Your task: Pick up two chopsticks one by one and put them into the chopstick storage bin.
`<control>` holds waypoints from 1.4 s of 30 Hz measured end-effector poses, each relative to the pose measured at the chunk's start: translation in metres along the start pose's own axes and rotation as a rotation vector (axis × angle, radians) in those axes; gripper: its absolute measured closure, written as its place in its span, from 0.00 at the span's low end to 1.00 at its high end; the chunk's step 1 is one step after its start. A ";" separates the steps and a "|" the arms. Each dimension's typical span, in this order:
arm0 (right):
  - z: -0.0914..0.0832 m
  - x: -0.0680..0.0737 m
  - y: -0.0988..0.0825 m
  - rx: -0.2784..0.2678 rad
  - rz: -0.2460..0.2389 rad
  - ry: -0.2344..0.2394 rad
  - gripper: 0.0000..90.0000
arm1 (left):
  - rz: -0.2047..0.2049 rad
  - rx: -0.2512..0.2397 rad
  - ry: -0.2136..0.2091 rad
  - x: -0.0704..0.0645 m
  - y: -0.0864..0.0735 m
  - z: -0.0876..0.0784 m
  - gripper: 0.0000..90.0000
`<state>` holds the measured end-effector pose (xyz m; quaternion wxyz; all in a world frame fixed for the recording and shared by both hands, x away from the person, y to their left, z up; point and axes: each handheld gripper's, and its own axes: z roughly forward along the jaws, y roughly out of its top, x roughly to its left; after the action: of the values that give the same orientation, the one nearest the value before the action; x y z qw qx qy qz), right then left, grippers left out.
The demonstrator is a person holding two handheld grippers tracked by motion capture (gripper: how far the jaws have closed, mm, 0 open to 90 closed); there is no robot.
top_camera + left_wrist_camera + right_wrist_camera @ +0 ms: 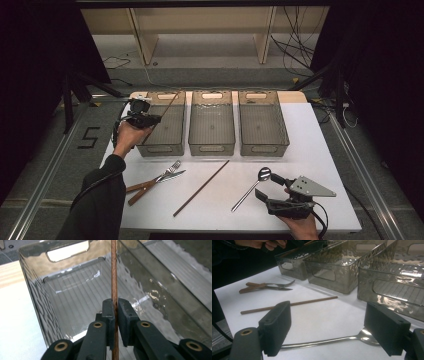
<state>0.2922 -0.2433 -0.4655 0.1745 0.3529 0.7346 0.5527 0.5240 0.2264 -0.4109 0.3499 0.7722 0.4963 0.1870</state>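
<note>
Wooden chopstick (114,272) is in my left gripper (114,312) right now, jaws pinched on it near its lower end, though the grip looks light, like the pads are barely on it. Stick runs straight up and away along the line of the jaws, long axis pretty much in line with the length of the left bin (165,142). I'm holding it over that bin, far tip angled up toward the back wall with the handle cutout. So the thing that matters for the drop: stick is already lined up lengthwise with the tray, and I reckon it should land flat inside rather than bridging the rim.

Right gripper (329,327) sits low on the desk (300,145) with its jaws wide apart, straddling the spoon (324,341). Spoon lies crosswise between the pads, bowl toward the right-hand pad, handle running past the other one. Nothing clamped there yet.

Second chopstick (201,188) lies diagonally mid-desk, closer to my right side than my left. Fork (167,172) and knife (172,176) with wooden handles are crossed over near my left sleeve.
</note>
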 end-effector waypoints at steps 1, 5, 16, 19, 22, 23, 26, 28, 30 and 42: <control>0.000 0.000 0.000 -0.001 -0.001 0.000 0.25 | -0.012 0.002 -0.006 0.000 0.000 0.000 0.75; 0.000 0.000 0.000 0.000 0.000 0.000 0.25 | -0.035 -0.024 -0.026 -0.005 0.002 -0.006 0.54; 0.000 0.000 0.000 -0.003 -0.001 -0.002 0.25 | -0.005 -0.060 -0.108 -0.040 -0.001 -0.038 0.25; 0.000 0.000 0.000 -0.004 0.000 -0.002 0.25 | 0.000 -0.076 -0.138 -0.052 -0.009 -0.047 0.23; -0.001 0.000 0.000 -0.004 0.000 -0.002 0.25 | 0.013 -0.079 -0.150 -0.065 -0.017 -0.053 0.23; -0.001 0.000 0.000 -0.004 -0.001 -0.002 0.25 | 0.017 -0.083 -0.154 -0.068 -0.020 -0.054 0.23; 0.000 0.001 0.000 -0.005 -0.003 -0.002 0.25 | 0.002 -0.099 -0.185 -0.079 -0.031 -0.058 0.23; -0.001 0.001 0.000 -0.004 -0.002 -0.002 0.25 | 0.005 -0.096 -0.192 -0.084 -0.036 -0.060 0.23; -0.001 0.000 0.000 -0.002 -0.001 -0.003 0.25 | -0.002 -0.107 -0.197 -0.088 -0.042 -0.060 0.23; -0.001 0.002 0.001 0.000 -0.009 -0.001 0.25 | 0.090 0.000 -0.222 -0.121 -0.063 -0.054 0.23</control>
<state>0.2899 -0.2423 -0.4643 0.1772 0.3499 0.7360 0.5519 0.3968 0.1531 -0.4130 0.3940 0.8097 0.4192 0.1159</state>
